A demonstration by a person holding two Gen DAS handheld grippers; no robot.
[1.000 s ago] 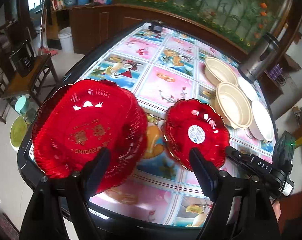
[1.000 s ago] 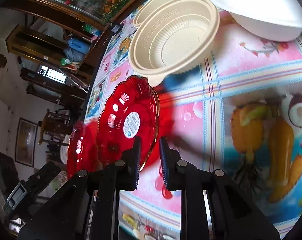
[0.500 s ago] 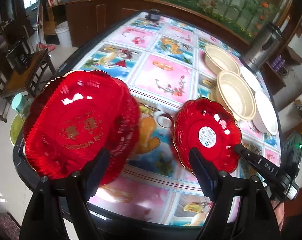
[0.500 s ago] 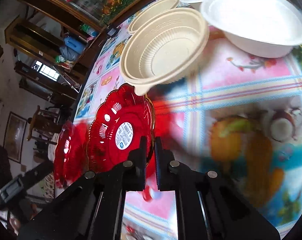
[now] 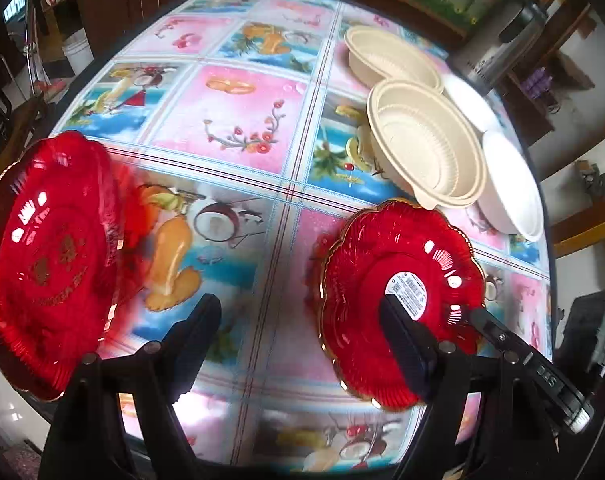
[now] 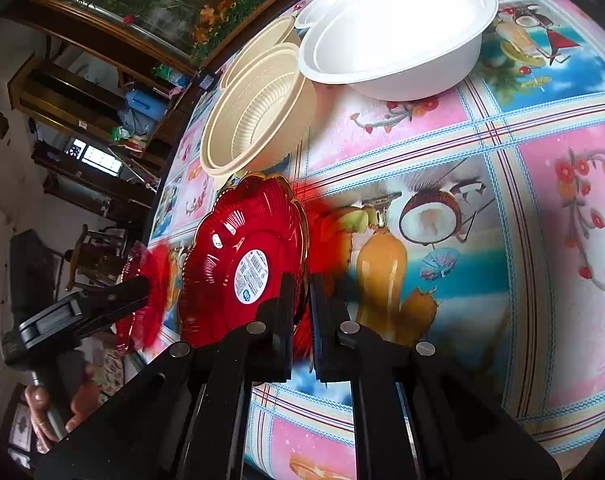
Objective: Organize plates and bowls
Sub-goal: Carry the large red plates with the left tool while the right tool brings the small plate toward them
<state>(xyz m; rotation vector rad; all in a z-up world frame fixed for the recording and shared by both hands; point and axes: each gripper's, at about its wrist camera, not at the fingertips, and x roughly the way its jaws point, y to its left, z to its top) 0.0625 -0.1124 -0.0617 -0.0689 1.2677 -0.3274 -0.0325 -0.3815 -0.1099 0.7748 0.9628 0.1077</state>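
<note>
My right gripper (image 6: 301, 294) is shut on the rim of a small red scalloped plate (image 6: 238, 264) with a round white sticker, held tilted above the table; the plate also shows in the left wrist view (image 5: 398, 292). A large red plate (image 5: 50, 256) lies at the table's left edge. My left gripper (image 5: 302, 316) is open and empty, between the two red plates. Two beige ribbed bowls (image 5: 426, 140) and two white bowls (image 5: 510, 184) sit at the far right; they also show in the right wrist view, beige (image 6: 258, 108) and white (image 6: 398, 40).
The round table (image 5: 242, 128) has a glossy fruit-print cloth. A steel thermos (image 5: 502, 40) stands beyond the bowls. A wooden cabinet and chairs stand past the table's far and left edges.
The right gripper has carried the small red plate a little toward me, away from the beige bowls. The left gripper has shifted right, so the large red plate now lies further left in its view.
</note>
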